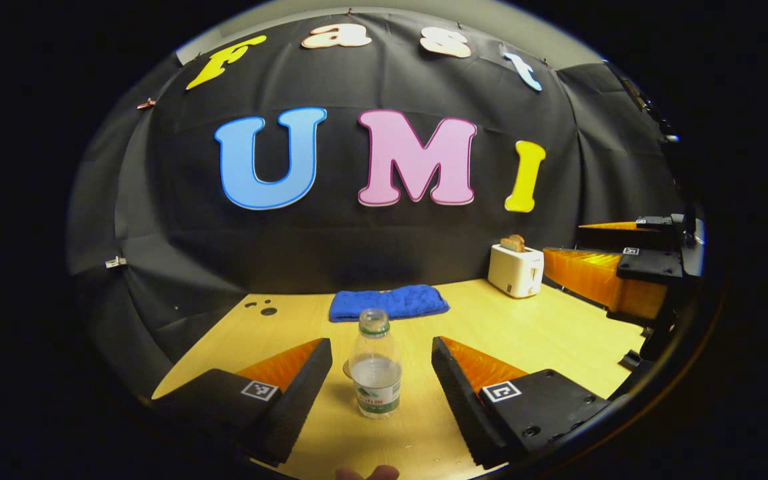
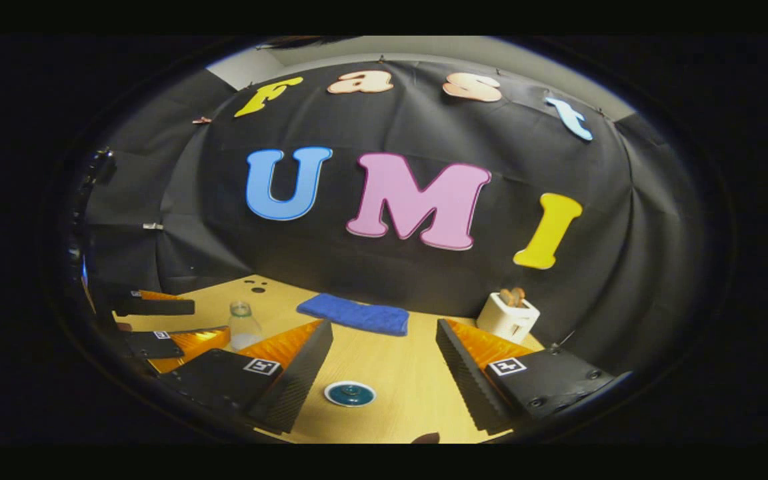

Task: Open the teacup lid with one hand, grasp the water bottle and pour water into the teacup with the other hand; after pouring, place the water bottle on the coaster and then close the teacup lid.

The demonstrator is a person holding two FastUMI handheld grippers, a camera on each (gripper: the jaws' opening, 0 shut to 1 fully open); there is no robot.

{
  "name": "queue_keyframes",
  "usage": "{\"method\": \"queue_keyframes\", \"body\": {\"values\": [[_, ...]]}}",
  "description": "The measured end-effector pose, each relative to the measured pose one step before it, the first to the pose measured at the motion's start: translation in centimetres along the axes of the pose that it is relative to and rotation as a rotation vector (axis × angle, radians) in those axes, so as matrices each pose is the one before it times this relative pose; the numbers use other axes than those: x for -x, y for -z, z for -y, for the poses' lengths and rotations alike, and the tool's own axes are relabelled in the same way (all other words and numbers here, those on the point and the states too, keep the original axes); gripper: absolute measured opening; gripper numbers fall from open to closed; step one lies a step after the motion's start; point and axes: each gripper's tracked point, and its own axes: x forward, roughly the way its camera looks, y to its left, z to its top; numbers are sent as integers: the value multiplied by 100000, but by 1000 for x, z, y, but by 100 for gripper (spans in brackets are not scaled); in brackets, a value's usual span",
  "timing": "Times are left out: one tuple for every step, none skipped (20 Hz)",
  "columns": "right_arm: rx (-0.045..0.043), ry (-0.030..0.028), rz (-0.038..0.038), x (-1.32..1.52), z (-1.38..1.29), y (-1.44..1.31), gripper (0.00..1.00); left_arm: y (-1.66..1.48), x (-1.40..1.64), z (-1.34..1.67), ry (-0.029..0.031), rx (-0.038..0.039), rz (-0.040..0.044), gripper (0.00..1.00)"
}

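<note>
An uncapped clear water bottle with a green label, partly full, stands upright on the wooden table. My left gripper is open, one finger on each side of the bottle and neither touching it. A small brown coaster peeks out behind the bottle's left side. In the right gripper view, the teacup, with its teal lid on, sits low between the fingers of my open right gripper. Further left in that view are the bottle and the left gripper.
A folded blue towel lies at the back of the table by the wall. A white toaster holding bread stands at the back right. The right gripper shows at the right edge of the left gripper view. A fingertip shows at the bottom.
</note>
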Motion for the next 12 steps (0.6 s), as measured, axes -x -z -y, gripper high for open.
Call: {"method": "queue_keyframes", "body": {"values": [[-741,-502,-1443,-583,70,1547,96,1267,-570,36,-335,-654,-821,95],[-123,-53,-1146,-612,87,1486,96,1106,-513,-15,-465,-235,-655,95],[165,47,-1254,-425,145,1424,96,1067,-645,-33,-281,289,-585,95],[-520,180,-726,-646,172,1391,95,956,-553,-3,-438,474,-541,95],[-1426,-507,-918,-448,-95,1399,95,972,-394,59,-237,785,-821,95],[-1265,-482,-1766,-445,-195,1489,94,838,-420,102,128,647,-603,95],[-1180,-937,-1948,-396,-283,1436,93,819,-262,93,-215,525,-408,92],[-635,-371,-2137,-453,-157,1384,93,542,-224,14,214,500,-194,95],[-140,-824,-1380,-381,-211,1134,89,619,-292,134,198,-15,-121,95],[690,-582,-625,-379,-335,653,88,501,-326,-49,-243,-527,-37,95],[920,-806,-478,-443,-307,562,86,424,-300,-32,106,-969,220,95],[718,-1020,-719,-411,-494,649,85,317,-275,-10,87,-1153,63,95]]}}
